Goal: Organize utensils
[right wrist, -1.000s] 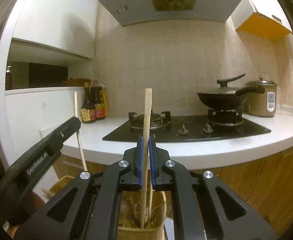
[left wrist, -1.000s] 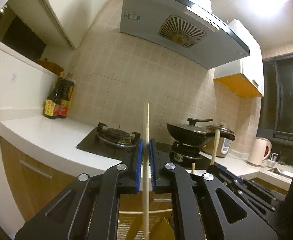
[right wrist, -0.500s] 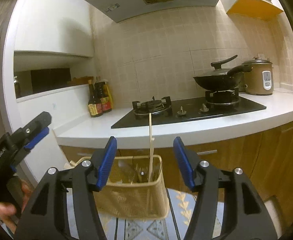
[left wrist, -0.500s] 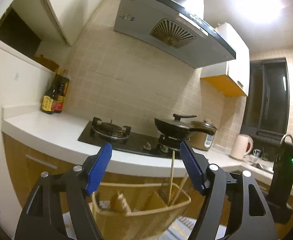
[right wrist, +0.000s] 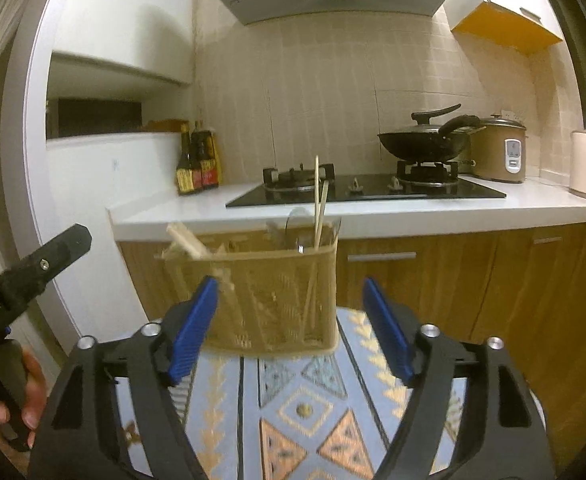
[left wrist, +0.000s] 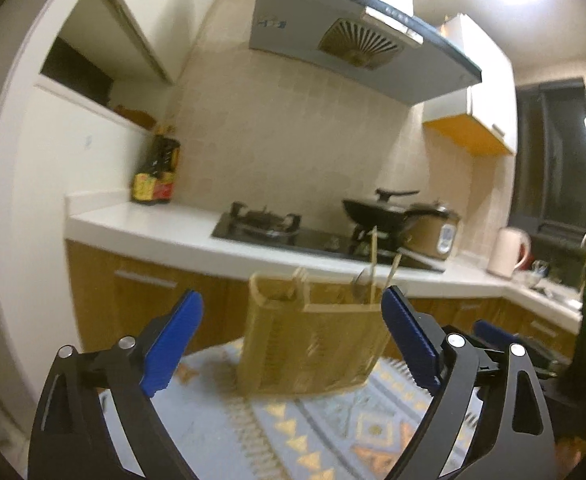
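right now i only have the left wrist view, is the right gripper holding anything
Observer: No. The right gripper is open. Its jaws have just been opening and nothing is between them. The basket stands beyond the tips.
Operator: ok so where are the chopsticks
Observer: Two chopsticks stand in the basket's right end. Through the mesh their shafts run down close to its floor.
Operator: anything at the other end
Observer: A flat wooden utensil leans out over the left rim, tilted away from the chopsticks.
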